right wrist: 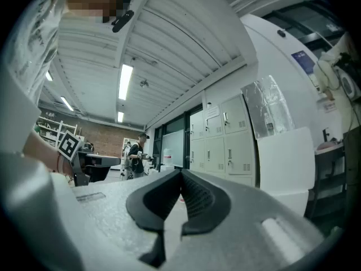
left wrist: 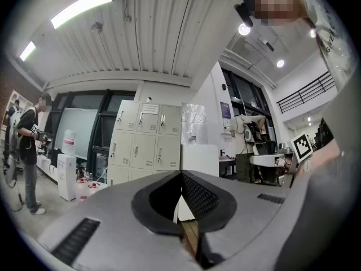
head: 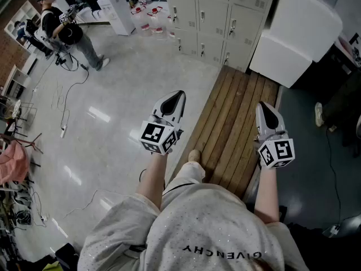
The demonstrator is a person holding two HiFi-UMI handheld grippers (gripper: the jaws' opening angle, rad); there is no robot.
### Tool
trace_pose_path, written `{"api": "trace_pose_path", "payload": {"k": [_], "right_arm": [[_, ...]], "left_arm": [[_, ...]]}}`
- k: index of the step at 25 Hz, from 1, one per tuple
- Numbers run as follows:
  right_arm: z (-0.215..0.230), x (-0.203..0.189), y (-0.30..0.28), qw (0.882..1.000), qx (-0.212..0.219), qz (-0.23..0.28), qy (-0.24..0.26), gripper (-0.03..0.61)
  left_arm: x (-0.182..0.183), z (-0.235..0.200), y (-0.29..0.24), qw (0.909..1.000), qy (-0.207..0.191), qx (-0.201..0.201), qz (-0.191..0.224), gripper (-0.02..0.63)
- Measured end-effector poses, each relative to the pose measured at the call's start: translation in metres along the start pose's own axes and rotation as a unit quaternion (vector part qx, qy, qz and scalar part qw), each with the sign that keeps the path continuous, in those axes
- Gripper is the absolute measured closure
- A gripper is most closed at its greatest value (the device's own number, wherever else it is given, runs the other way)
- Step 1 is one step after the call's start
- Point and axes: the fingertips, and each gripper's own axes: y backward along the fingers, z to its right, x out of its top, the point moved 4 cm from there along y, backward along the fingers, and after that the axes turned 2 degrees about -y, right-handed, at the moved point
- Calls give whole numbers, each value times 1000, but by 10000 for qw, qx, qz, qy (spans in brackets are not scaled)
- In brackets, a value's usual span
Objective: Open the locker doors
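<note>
A bank of beige lockers (head: 217,18) stands at the far end of the room, every door closed, each with a small handle. The lockers (left wrist: 148,143) show straight ahead in the left gripper view, and the lockers (right wrist: 223,143) to the right of centre in the right gripper view. My left gripper (head: 179,95) is held level over the pale floor, well short of them. Its jaws (left wrist: 181,175) meet at the tips with nothing between them. My right gripper (head: 264,106) hangs over the wooden planks, also far from the doors, shut and empty (right wrist: 181,171).
A strip of wooden planks (head: 237,123) leads toward the lockers. A big white block (head: 293,33) stands right of them. A person (head: 62,30) stands at the far left near a white dispenser (head: 115,10). Red-capped bottles (head: 152,21) and cables (head: 62,106) lie on the floor.
</note>
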Motion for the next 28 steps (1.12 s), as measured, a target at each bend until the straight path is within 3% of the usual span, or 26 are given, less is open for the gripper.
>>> {"api": "trace_pose_path", "payload": {"k": [5,14,21,28], "right_arm": [[30,-35,-74,9997,-203,101,68,584],[45,-79,-200,9996,-252,-109,55,584],[59,-103,-242,9990,-164,-407,-5,584],[84,-117,-297,9993,-105,-318,-145,588]], "left_arm": [[-40,-54,-61,9999,-11,-162,55,615],[-60,-166,-125,9999,127,24,-39,615],[-89,-198,-159,9987,478,41,-179,615],[-103,-234,-206,9986,493,46,-209,615]]}}
